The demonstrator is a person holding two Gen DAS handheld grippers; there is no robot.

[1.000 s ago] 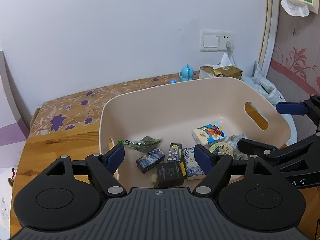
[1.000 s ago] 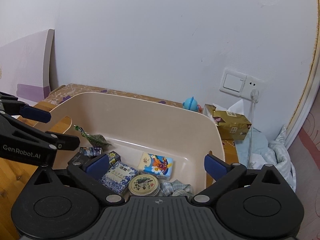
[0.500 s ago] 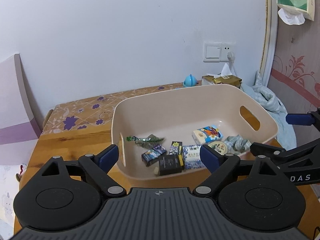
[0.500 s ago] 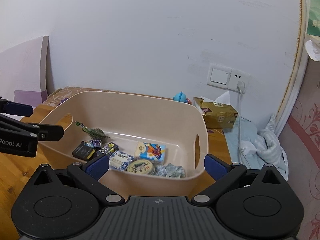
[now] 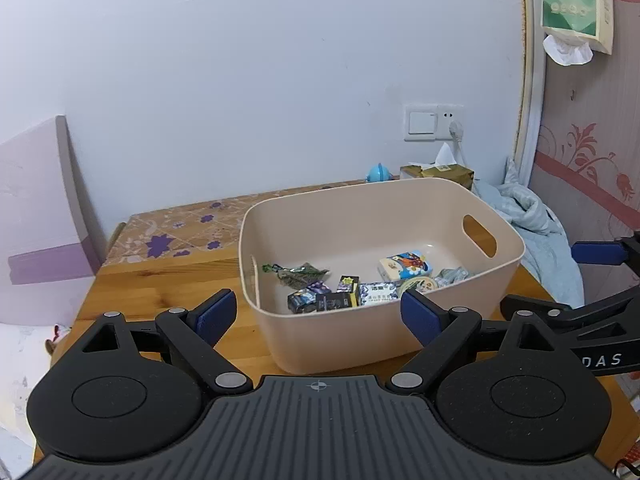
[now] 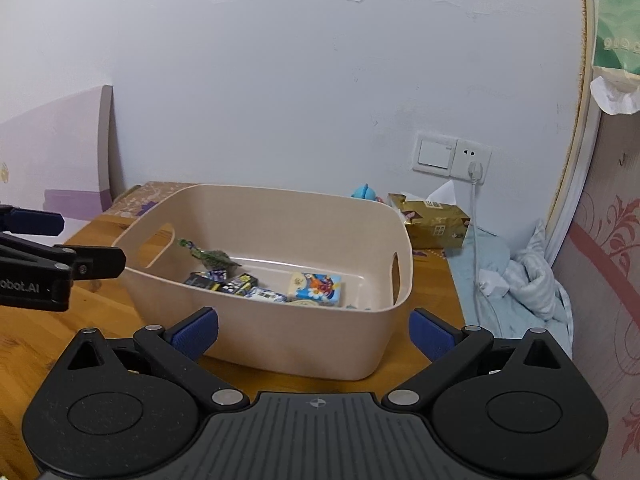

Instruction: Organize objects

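Both the left gripper [image 5: 318,316] and right gripper [image 6: 314,332] are held spread, empty. Bin [image 5: 400,216] is seen mid-frame on the table [image 5: 160,280]; its packets [image 5: 344,296] are partly hidden by the near wall.

We count one basket [image 5: 360,332] on the table [image 5: 160,280]. Inside the basket: one green wrapper [image 5: 298,272], one colourful packet [image 5: 406,265], one round tin [image 5: 418,283], three small dark boxes [image 5: 336,300].
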